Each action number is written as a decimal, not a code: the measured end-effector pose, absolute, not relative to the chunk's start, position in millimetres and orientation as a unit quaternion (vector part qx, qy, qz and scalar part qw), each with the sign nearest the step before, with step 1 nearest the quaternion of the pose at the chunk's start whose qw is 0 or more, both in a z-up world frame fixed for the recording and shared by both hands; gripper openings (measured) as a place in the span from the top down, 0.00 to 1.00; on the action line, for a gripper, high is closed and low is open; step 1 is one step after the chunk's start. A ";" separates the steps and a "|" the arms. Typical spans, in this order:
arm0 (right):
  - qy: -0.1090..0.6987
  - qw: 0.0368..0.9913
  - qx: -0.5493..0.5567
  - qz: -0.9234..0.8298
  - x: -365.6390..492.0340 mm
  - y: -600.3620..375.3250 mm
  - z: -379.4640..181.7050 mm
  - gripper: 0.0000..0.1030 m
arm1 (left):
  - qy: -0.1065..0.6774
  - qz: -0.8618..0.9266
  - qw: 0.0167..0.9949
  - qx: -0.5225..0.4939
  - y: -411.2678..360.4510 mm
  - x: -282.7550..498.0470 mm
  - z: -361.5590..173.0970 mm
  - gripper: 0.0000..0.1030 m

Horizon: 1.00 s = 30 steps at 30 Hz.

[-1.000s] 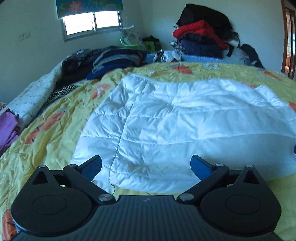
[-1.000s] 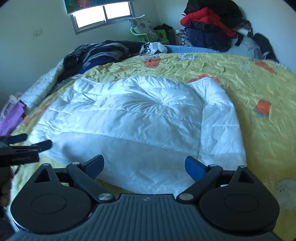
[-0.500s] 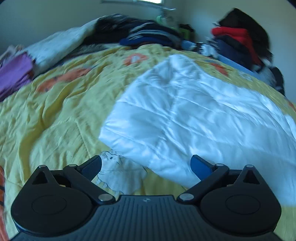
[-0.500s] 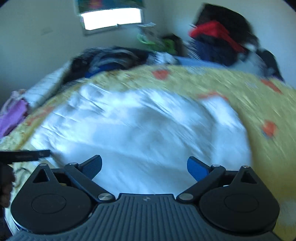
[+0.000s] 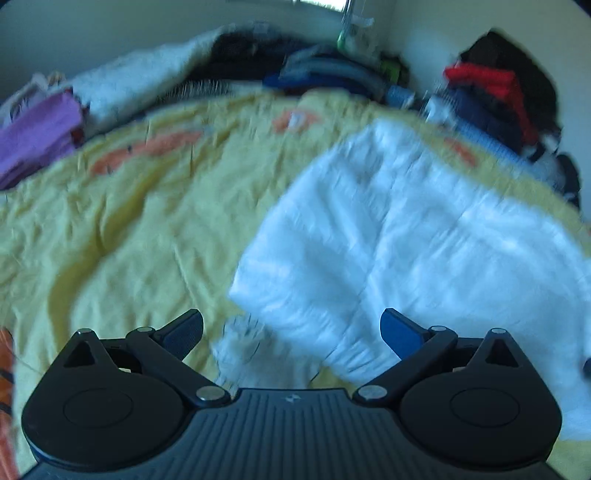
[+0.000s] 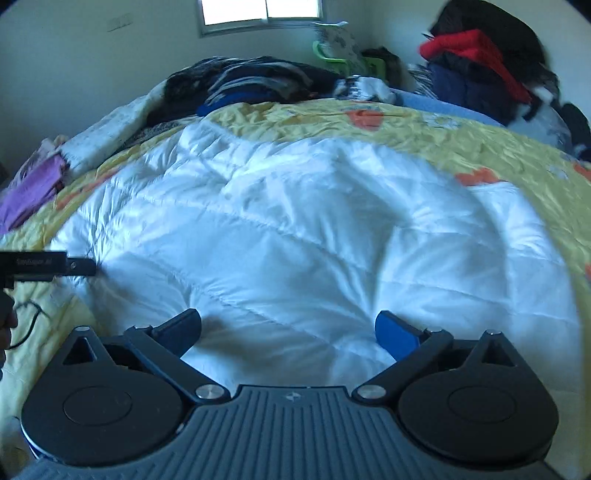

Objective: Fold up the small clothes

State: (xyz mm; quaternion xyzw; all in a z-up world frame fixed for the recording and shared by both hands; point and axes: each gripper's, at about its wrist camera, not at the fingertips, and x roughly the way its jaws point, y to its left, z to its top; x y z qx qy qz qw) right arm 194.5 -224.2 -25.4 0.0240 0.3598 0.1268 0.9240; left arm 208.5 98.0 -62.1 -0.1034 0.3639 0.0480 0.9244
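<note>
A white quilted puffer jacket (image 6: pixel 303 229) lies spread flat on the yellow bedspread (image 6: pixel 480 136). In the left wrist view the jacket (image 5: pixel 399 236) fills the right half, its near left corner just ahead of my left gripper (image 5: pixel 291 332), which is open and empty. My right gripper (image 6: pixel 288 328) is open and empty, low over the jacket's near edge. The left gripper's fingers (image 6: pixel 74 264) show at the jacket's left edge in the right wrist view.
Piles of dark clothes (image 6: pixel 255 85) lie at the head of the bed, with a red and black heap (image 6: pixel 476 55) at the back right. Purple cloth (image 5: pixel 37 136) lies at the left edge. A window (image 6: pixel 262 14) is in the far wall.
The left gripper has swung left, so the jacket's left edge and bare bedspread now fill its view. The right gripper has moved closer and lower over the jacket. Both stay open.
</note>
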 end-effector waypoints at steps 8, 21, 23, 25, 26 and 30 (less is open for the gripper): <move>0.318 0.940 0.099 0.075 274.8 -304.5 15.7 0.01 | 0.327 0.009 0.945 -0.009 44.7 235.2 -58.8 0.00; 0.408 0.910 0.077 0.007 319.6 -339.6 -73.4 0.03 | 0.366 -0.020 0.930 0.011 37.9 248.7 -95.5 0.00; 0.400 0.912 0.082 -0.020 318.0 -338.9 -60.0 0.07 | 0.364 -0.018 0.931 0.012 37.7 247.4 -95.2 0.00; 0.365 0.926 0.088 -0.044 307.5 -337.2 -39.6 0.10 | 0.361 -0.012 0.932 0.010 38.7 244.3 -92.8 0.00; 0.334 0.937 0.095 -0.043 297.4 -334.0 -27.6 0.09 | 0.361 -0.004 0.933 0.006 39.7 241.1 -89.4 0.00; 0.259 0.954 0.150 0.030 256.0 -313.1 7.1 0.01 | 0.331 0.023 0.940 -0.082 63.6 213.7 -65.8 0.00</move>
